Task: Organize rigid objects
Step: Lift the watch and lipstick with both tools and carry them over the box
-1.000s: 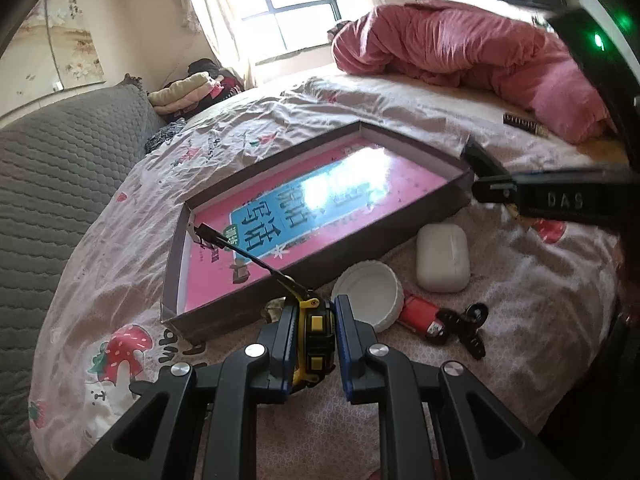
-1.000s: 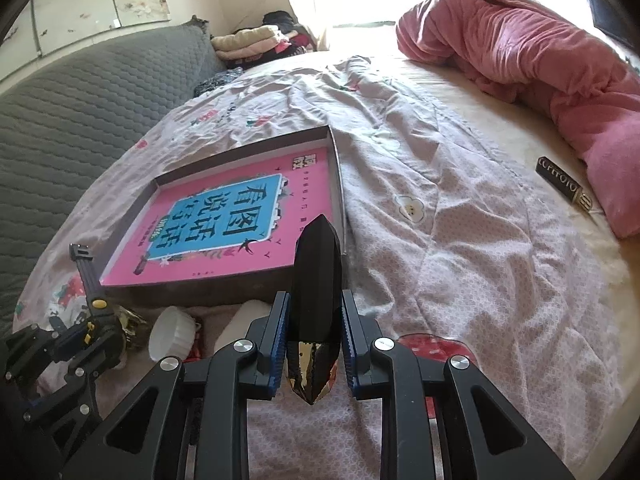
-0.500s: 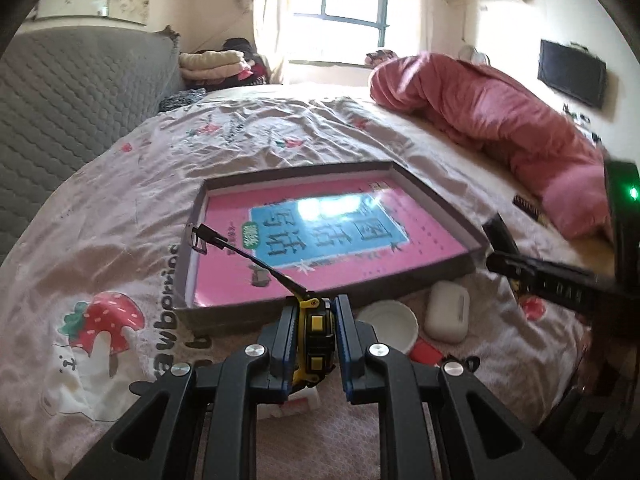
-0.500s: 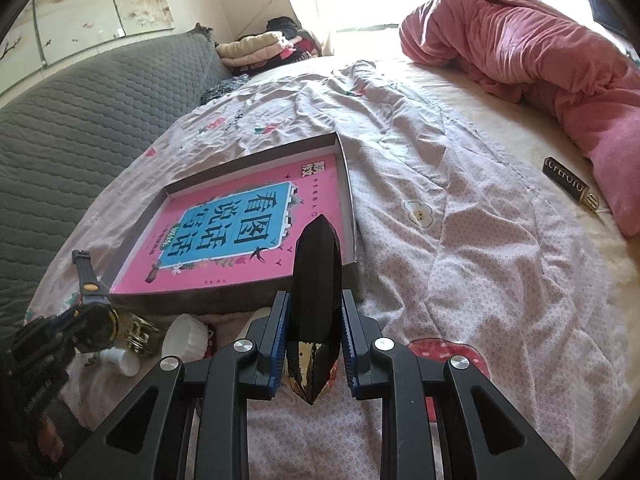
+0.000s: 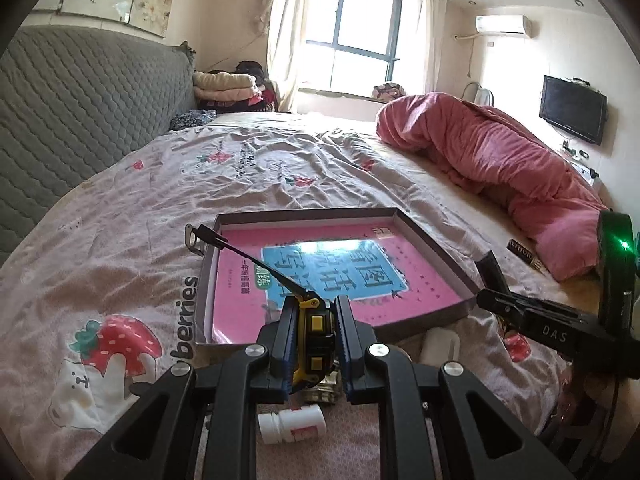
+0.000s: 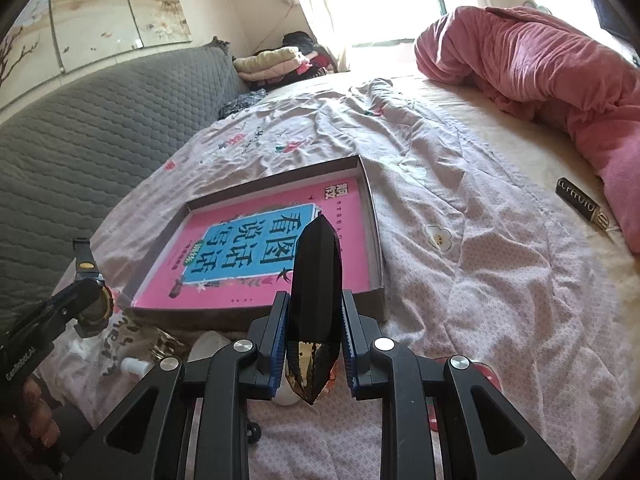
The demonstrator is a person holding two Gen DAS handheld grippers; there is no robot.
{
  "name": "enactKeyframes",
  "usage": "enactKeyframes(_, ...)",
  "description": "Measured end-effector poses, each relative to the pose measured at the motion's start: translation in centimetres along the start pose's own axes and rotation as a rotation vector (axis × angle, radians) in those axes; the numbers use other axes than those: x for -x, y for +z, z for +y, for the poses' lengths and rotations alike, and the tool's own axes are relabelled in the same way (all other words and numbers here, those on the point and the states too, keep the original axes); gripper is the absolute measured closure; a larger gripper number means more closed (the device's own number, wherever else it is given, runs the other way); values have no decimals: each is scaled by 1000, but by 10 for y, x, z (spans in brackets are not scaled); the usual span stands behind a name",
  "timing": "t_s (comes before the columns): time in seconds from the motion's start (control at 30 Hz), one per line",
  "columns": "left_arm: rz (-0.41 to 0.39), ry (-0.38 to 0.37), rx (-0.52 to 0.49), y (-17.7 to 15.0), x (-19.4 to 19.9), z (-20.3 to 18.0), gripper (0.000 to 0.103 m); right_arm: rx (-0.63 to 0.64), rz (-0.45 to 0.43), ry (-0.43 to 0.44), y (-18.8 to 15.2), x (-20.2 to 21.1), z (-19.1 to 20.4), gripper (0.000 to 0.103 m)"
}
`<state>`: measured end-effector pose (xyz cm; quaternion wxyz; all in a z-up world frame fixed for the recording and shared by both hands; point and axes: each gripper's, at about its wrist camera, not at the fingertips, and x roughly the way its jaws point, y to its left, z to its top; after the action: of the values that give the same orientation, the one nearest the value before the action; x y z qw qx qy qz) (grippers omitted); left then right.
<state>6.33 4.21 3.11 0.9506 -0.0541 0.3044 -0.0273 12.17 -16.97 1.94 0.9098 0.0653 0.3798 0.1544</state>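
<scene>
My left tongs point(image 5: 313, 344) are clamped on a yellow-and-black tape measure point(image 5: 313, 334), its dark strap point(image 5: 240, 250) sticking out ahead over the near left corner of the shallow box point(image 5: 432, 240). Only my left view shows the white pill bottle point(image 5: 291, 424) lying on its side on the bed sheet point(image 5: 120, 240) just under those tongs, and a white earbud case point(image 5: 439, 346) a little to their right, close against the box's near wall. My right tongs point(image 6: 314, 336) are closed on a black faceted object with a gold tip point(image 6: 316, 300), pointing up and forward between the pads; in the left view those tongs point(image 5: 490, 300) show from the side, at the box's near right corner. My right view shows the left tongs point(image 6: 86, 304) low to its left, with the tape measure's round side point(image 6: 94, 312) in their grip. The pink book point(image 6: 260, 256) with a blue title panel lies flat inside the box, just ahead of both tongs. Farther right, a small dark bar with lettering point(image 6: 580, 204) lies on the sheet beside the rumpled pink duvet point(image 6: 540, 60). Beyond, the grey quilted headboard point(image 5: 80, 120) stands to the left, and only the left view reaches the wall-mounted television point(image 5: 572, 114).
</scene>
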Motion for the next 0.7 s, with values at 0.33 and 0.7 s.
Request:
enactKeyframes(0.33,-24,1,34,12,-8,7,85,21,-33,19,8,-3,2,79)
enactKeyframes(0.7,-30,12,61,22,-23,10,85,62,-57,22,18,-16,9,79)
